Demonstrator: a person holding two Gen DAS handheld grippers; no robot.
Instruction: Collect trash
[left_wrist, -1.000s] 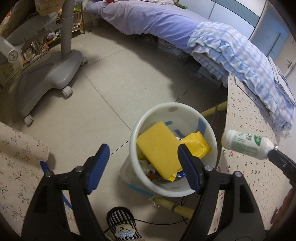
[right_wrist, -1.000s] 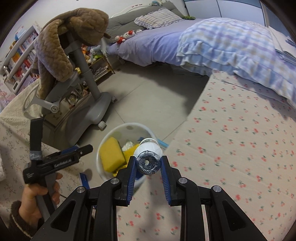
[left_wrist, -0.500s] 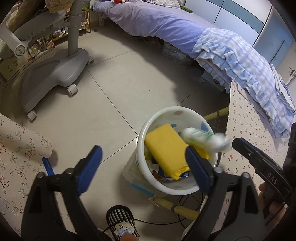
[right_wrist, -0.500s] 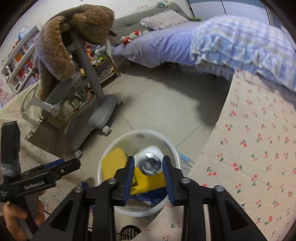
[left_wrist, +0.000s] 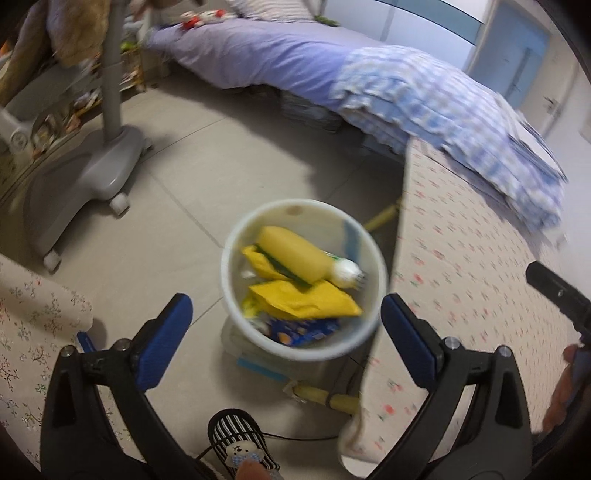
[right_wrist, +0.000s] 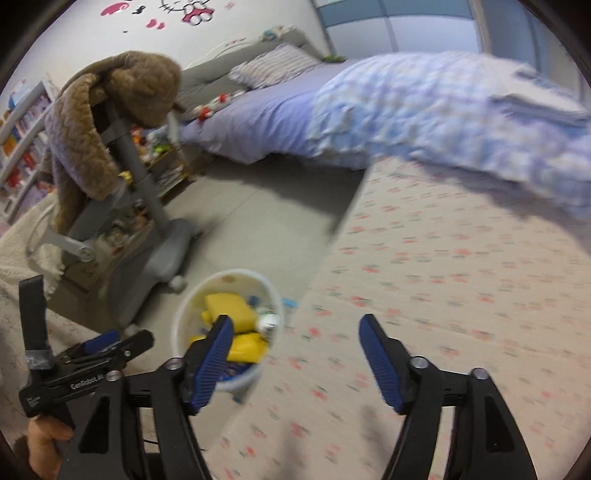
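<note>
A white trash bin (left_wrist: 224, 273) stands on the floor beside the table. In it lie a yellow sponge (left_wrist: 291, 254), a yellow wrapper (left_wrist: 306, 301), a blue packet (left_wrist: 299, 330) and a white bottle (left_wrist: 345, 273) against the right wall. My left gripper (left_wrist: 286, 302) hangs over the bin, its jaws opening wide with nothing between them. My right gripper (right_wrist: 295, 321) is over the table edge, jaws opening and empty. The bin (right_wrist: 177, 325) and the bottle (right_wrist: 267, 321) show just past its left finger. A hand (right_wrist: 48, 439) holds the left gripper (right_wrist: 129, 339) at lower left.
A table with a cherry-print cloth (left_wrist: 461, 277) borders the bin on the right. A grey wheeled chair base (left_wrist: 85, 177) stands on the floor to the left, a bed (left_wrist: 277, 55) behind. A striped slipper (left_wrist: 240, 443) is near the bin; a floral cloth (left_wrist: 33, 325) lies left.
The right gripper let go of the white bottle, which dropped into the bin. Its jaws spread and it drew back over the table. The left jaws widened.
</note>
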